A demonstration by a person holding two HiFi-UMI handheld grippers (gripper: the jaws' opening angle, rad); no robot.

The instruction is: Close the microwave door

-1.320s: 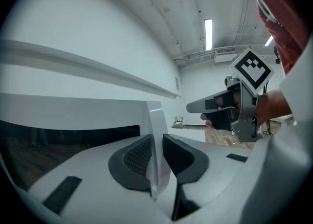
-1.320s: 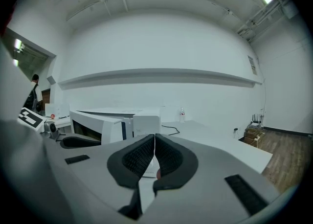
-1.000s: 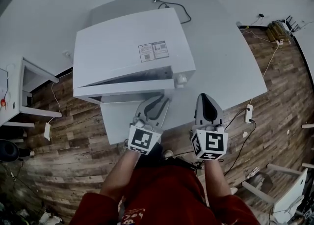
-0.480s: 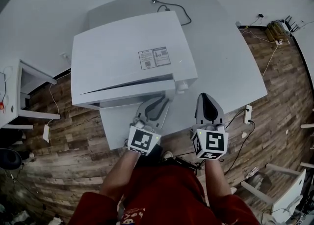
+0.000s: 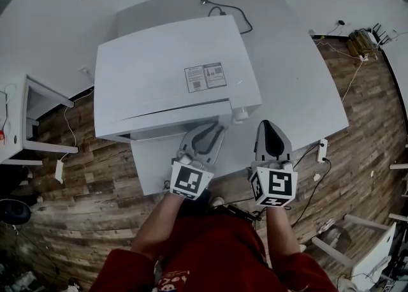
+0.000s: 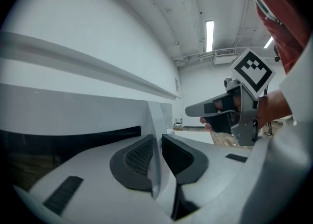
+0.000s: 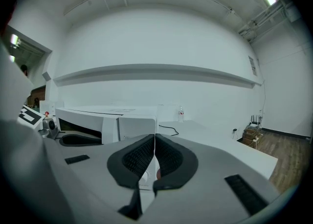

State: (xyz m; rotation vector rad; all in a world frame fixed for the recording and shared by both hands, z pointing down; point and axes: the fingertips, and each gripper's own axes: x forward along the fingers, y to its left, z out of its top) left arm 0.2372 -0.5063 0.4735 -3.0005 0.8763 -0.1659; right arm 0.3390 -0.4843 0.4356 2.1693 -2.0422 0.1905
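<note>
On the white table [image 5: 299,87], the microwave [image 5: 172,67] stands with its microwave door [image 5: 162,120] a thin wedge short of shut, its free edge at the head view's right. That edge runs upright between the jaws of the left gripper [image 6: 155,142], which have just been closing and pinch it at a narrow gap. I judge the door a stiff, light panel that swings easily. Its smooth edge may slip, so the hold belongs at that free edge, far from the hinge; a flat push would serve too. Just beside, the right gripper [image 7: 155,140] hovers over the table, jaws pressed together on nothing, apart from the door.
</note>
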